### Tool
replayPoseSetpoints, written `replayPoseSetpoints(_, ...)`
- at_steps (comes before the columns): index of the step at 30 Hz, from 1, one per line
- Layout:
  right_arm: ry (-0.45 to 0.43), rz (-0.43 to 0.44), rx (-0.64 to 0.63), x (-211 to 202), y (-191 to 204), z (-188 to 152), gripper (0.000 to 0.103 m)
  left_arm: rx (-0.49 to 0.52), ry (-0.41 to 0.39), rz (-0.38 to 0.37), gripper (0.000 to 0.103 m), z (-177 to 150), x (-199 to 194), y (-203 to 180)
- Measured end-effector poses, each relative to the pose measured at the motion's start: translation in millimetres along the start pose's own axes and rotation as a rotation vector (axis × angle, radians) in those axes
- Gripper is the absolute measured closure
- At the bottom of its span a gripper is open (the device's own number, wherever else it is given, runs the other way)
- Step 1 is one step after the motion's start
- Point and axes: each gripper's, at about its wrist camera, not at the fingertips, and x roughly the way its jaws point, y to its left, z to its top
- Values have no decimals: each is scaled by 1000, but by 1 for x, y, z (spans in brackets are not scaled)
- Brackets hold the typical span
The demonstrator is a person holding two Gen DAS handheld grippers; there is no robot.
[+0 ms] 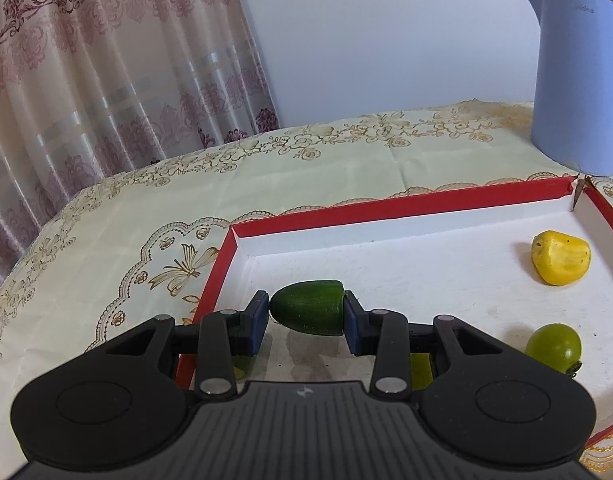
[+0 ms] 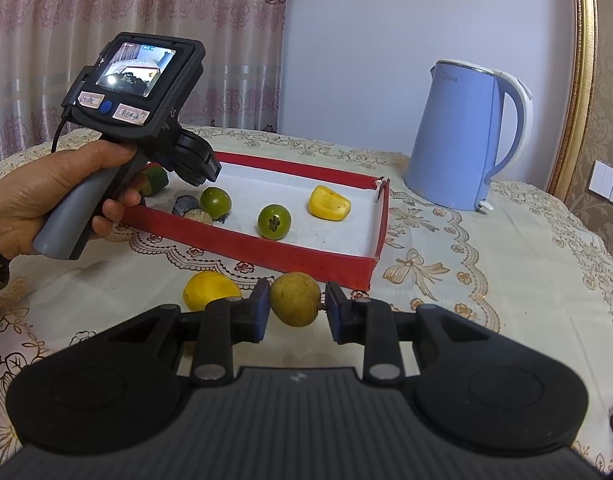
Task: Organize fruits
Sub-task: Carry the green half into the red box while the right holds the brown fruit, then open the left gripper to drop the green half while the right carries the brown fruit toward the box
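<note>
Left gripper [image 1: 306, 314] clamped on a green half-fruit [image 1: 308, 307] above the red tray [image 1: 386, 210]; right gripper [image 2: 297, 306] seemingly pinching a brown fruit [image 2: 294, 299] just outside it — lower each gently, release inside.

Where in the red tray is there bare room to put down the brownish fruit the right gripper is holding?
The red tray is bare along its near right corner, between the green tomato and the right wall, below the yellow piece. The left end is crowded: another green tomato, a dark cut piece and the left gripper. The right gripper holds the brownish fruit.

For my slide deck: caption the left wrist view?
Left gripper holds a green cucumber half above the red-rimmed tray.
</note>
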Motion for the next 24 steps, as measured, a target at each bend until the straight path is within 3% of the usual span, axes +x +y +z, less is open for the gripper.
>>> replayPoseSetpoints(17, 0, 14, -17, 8, 3, 7, 75, 4, 3, 12, 65, 0, 2, 2)
replayPoseSetpoints(24, -5, 15, -20, 13, 2, 13, 75, 4, -18, 35, 54, 1, -2, 5)
